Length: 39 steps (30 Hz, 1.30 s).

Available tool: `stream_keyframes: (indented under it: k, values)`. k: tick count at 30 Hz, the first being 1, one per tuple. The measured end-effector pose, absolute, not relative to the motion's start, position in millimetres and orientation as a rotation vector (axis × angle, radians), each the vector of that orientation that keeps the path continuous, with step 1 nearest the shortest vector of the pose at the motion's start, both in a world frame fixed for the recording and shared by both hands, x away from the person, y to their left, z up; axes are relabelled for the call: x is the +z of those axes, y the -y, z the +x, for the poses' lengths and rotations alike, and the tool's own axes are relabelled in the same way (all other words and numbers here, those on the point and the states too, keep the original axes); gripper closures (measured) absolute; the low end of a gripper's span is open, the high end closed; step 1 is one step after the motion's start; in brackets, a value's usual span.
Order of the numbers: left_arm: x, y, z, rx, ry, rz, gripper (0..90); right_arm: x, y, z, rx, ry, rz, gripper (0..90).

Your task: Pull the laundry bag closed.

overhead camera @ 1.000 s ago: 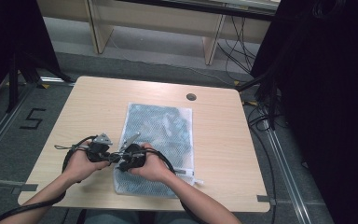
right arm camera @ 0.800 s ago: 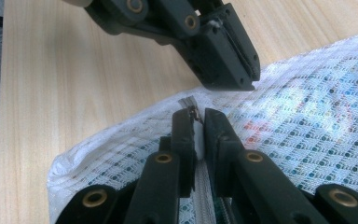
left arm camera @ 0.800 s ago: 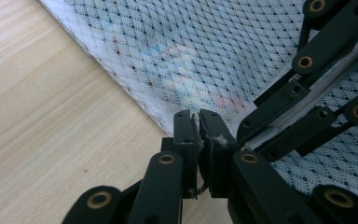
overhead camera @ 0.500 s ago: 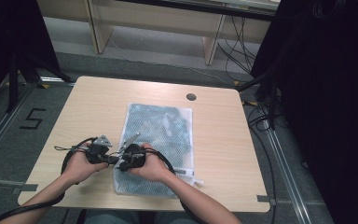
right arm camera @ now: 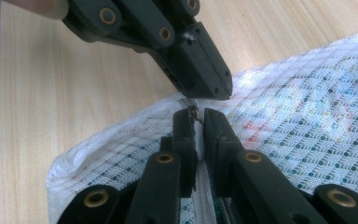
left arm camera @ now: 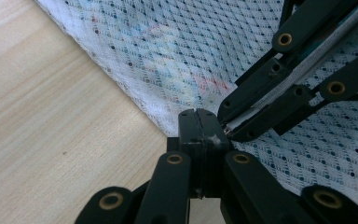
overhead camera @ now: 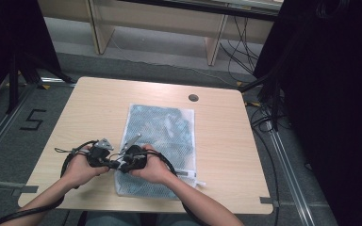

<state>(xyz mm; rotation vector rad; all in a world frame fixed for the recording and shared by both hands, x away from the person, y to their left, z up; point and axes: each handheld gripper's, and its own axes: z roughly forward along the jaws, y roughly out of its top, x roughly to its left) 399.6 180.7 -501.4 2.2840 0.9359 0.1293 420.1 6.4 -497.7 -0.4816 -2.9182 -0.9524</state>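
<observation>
Jaws of both grippers meet at the near left corner of the mesh bag [overhead camera: 159, 141], lying lower centre of the counter [overhead camera: 226, 141]. Left gripper [left arm camera: 200, 135] is pressed shut on the bag's edge; right gripper [right arm camera: 196, 122] has just been closing, pinching the zipper [right arm camera: 200, 186] end. Bag looks light, soft and floppy, likely to sag and snag; seam and zipper tape seem the firmest holds.
</observation>
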Motion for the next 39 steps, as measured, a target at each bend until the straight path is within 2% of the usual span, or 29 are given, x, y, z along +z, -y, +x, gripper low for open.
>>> stream_keyframes:
  k: [2, 17, 20, 22, 23, 24, 27, 31, 32, 33, 34, 38, 39]
  values:
    - [-499.7, -181.9, 400.0, 0.14, -0.904, 2.332, 89.7, -497.5, -6.3, 420.1, -0.946, 2.918, -0.491, 85.5]
    - [-499.9, -172.4, 394.8, 0.205, -0.9, 2.327, 89.8, -495.5, -6.7, 419.7, -0.904, 2.94, -0.519, 87.0]
    - [-498.4, -173.8, 395.9, 0.218, -0.858, 2.381, 89.9, -495.6, -8.7, 419.3, -0.939, 2.931, -0.52, 87.1]
    - [-499.5, -173.0, 395.2, 0.217, -0.858, 2.354, 89.9, -494.8, -9.0, 416.9, -0.918, 2.916, -0.565, 87.1]
    - [-502.8, -167.9, 392.4, 0.221, -0.916, 2.265, 89.9, -494.6, -8.8, 417.1, -0.917, 2.919, -0.559, 87.1]
    - [-498.0, -173.3, 395.4, 0.233, -0.841, 2.395, 89.9, -494.5, -8.6, 417.7, -0.922, 2.928, -0.538, 87.1]
    - [-498.3, -172.9, 395.6, 0.237, -0.839, 2.4, 89.9, -494.5, -8.2, 417.9, -0.913, 2.936, -0.536, 87.1]
    - [-497.9, -174.6, 395.8, 0.227, -0.827, 2.391, 89.9, -494.1, -8.2, 418.0, -0.91, 2.931, -0.536, 87.1]
    - [-503.7, -166.7, 391.8, 0.215, -0.934, 2.236, 89.9, -494.3, -8.7, 418.2, -0.917, 2.924, -0.535, 87.1]
    - [-503.7, -166.7, 391.8, 0.214, -0.933, 2.237, 89.9, -494.0, -8.9, 417.2, -0.912, 2.92, -0.553, 87.2]
    - [-498.3, -174.2, 395.7, 0.221, -0.83, 2.383, 89.9, -494.0, -9.1, 416.5, -0.907, 2.909, -0.569, 87.2]
    - [-499.3, -171.1, 394.4, 0.239, -0.838, 2.374, 90.0, -492.7, -7.1, 418.3, -0.901, 2.927, -0.547, 87.2]
    - [-501.2, -167.6, 392.1, 0.233, -0.889, 2.31, 90.0, -492.7, -7.1, 418.3, -0.901, 2.927, -0.547, 87.2]
